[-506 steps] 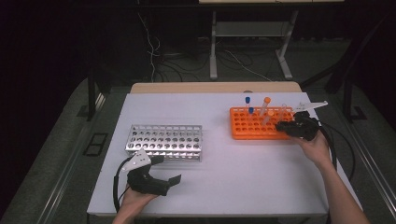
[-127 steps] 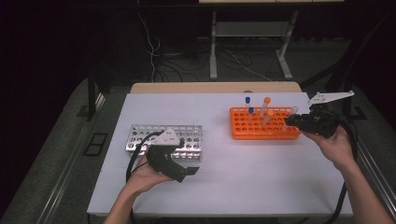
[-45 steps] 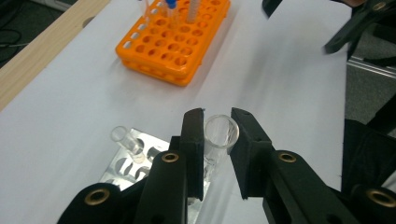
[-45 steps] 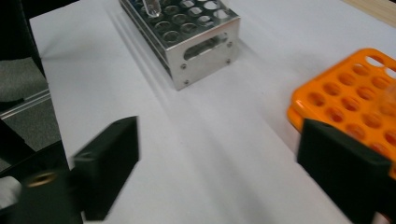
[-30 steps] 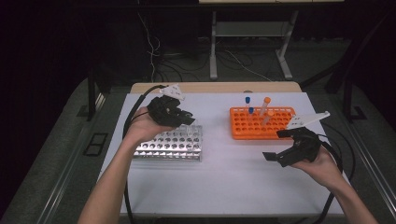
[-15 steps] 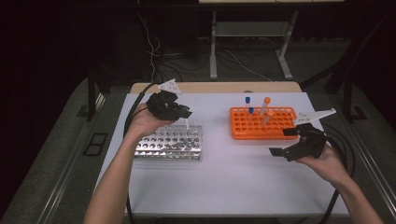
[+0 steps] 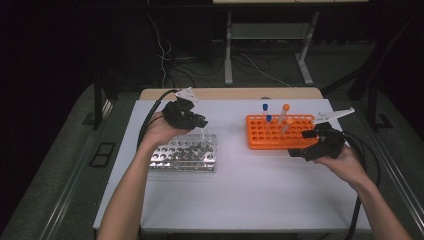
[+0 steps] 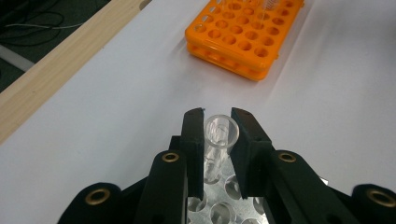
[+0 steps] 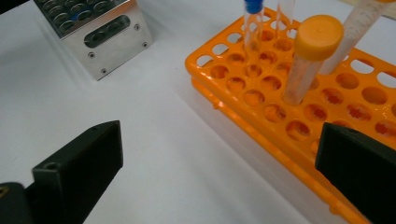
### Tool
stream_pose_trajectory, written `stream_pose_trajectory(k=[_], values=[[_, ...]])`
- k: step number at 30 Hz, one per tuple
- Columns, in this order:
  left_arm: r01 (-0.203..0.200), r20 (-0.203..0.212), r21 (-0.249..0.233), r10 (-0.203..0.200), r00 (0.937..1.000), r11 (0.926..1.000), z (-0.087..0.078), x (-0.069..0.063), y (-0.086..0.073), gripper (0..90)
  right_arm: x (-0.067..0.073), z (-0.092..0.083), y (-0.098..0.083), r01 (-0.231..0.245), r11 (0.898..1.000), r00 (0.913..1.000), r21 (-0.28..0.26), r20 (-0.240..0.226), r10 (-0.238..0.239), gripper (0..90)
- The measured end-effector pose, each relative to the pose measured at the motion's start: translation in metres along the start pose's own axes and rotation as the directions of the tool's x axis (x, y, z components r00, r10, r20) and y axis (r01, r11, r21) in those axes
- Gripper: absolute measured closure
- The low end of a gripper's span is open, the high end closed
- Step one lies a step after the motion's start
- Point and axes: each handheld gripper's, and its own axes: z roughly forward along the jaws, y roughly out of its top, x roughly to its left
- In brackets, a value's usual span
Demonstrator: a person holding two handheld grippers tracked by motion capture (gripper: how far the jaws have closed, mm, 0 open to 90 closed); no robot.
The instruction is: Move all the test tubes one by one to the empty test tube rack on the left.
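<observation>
- Since a second ago, both hands have shifted: the left gripper (image 7: 200,124) has come down over the far right corner of the metal rack (image 7: 172,161), and the right gripper (image 7: 306,146) has drawn in to the near edge of the orange rack (image 7: 272,135).
- White table (image 7: 250,200): it carries both racks, well apart, with the metal one by the left jaws and the orange one by the right jaws.
- Orange rack, seen ahead of the right jaws in the right gripper view (image 9: 261,100): most holes are empty. An orange-capped tube (image 9: 308,58) stands upright in a hole just beyond the right-hand jaw. A blue-capped tube (image 9: 252,25) stands farther back, and two more tubes stand beyond, cut off by the top edge.
- Metal rack, below the left jaws in the left gripper view (image 8: 219,205): the holes that show around the jaws are empty, save the one under the held tube.
- Left gripper (image 8: 218,140): its jaws are closed narrowly on a clear, open-topped tube (image 8: 219,133), which stands upright between the pads with its rim just above them and its lower end down at a rack hole; how deep it sits I cannot tell.
- Right gripper (image 9: 219,163): its jaws stand wide apart with nothing between them except bare table and the rack's near edge.
</observation>
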Motion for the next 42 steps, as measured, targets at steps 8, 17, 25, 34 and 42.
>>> stream_pose_trajectory(k=[8, 17, 25, 34, 42], values=[[0.025, 0.022, 0.006, -0.025, 0.9994, 0.9997, 0.010, 0.004, -0.013, 74.4, -0.018, 0.009, -0.001, -0.033, 0.999, 0.9993, 0.000, 0.018, 0.033, 0.4], [0.033, 0.042, 0.003, -0.033, 0.9986, 0.9994, 0.015, 0.004, -0.019, 73.6, -0.031, 0.021, 0.000, -0.048, 0.999, 0.9981, -0.012, 0.039, 0.049, 0.4], [0.075, 0.058, -0.016, -0.074, 0.9956, 0.9970, 0.009, 0.004, -0.023, 62.5, -0.038, 0.038, 0.001, -0.052, 0.999, 0.9972, -0.007, 0.054, 0.052, 0.5], [0.149, 0.047, -0.048, -0.147, 0.9880, 0.9877, -0.009, -0.002, -0.028, 40.1, -0.040, 0.046, 0.004, -0.036, 0.999, 0.9965, -0.030, 0.074, 0.038, 17.9], [0.182, 0.038, -0.053, -0.180, 0.9829, 0.9819, -0.022, -0.018, -0.036, 15.8, -0.043, 0.053, 0.008, -0.025, 0.998, 0.9931, -0.056, 0.113, 0.032, 36.9]])
